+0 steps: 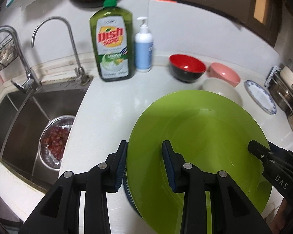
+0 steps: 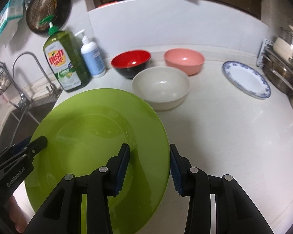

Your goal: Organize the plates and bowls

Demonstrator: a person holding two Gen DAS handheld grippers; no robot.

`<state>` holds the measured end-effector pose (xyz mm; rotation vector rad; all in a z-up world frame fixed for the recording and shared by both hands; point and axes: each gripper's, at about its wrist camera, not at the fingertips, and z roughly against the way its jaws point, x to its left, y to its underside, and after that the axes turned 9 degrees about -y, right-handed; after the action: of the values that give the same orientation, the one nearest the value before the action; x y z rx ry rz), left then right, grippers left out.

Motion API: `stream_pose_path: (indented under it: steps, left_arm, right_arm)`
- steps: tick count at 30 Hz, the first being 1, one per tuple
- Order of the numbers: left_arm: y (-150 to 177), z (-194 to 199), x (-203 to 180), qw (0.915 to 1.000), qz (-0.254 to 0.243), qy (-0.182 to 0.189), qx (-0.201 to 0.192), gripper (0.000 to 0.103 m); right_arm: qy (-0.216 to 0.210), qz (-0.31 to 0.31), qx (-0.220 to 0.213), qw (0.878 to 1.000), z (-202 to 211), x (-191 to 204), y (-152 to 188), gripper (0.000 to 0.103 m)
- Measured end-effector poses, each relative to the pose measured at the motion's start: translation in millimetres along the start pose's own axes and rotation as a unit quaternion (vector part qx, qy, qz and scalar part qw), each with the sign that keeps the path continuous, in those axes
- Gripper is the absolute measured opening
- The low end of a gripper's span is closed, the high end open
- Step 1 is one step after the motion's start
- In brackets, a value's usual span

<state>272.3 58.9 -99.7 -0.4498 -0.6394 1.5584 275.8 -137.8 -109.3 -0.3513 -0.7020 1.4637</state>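
Observation:
A large green plate (image 1: 205, 136) (image 2: 87, 126) lies at the near side of the white counter, on top of a dish with a dark blue striped rim (image 1: 129, 195). My left gripper (image 1: 145, 156) is open and straddles the plate's left rim. On the opposite side my right gripper (image 2: 149, 156) is open across the right rim. Behind the plate stand a red-and-black bowl (image 2: 130, 60), a pink bowl (image 2: 183, 58) and a white bowl (image 2: 160, 85). A blue-patterned white plate (image 2: 246, 78) lies at the far right.
A steel sink (image 1: 19, 113) on the left holds a colander of red grapes (image 1: 56, 136), with taps behind it. A green dish soap bottle (image 1: 111, 44) and a white pump bottle (image 1: 144, 46) stand by the wall. A rack of pots (image 2: 283, 68) borders the right edge.

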Motion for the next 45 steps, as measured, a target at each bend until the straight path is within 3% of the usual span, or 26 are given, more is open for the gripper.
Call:
stream_pose_path:
  steps: [17, 45]
  left_arm:
    - [17, -47, 5, 0.9984, -0.009, -0.017, 0.054, 0.036]
    - [27, -67, 1, 0.9967, -0.017, -0.023, 0.076, 0.036]
  right_arm:
    - [-0.001, -0.007, 0.06, 0.998, -51, 3, 17, 0.041]
    - [0.017, 0.02, 0.079, 0.997, -64, 2, 22, 0.043]
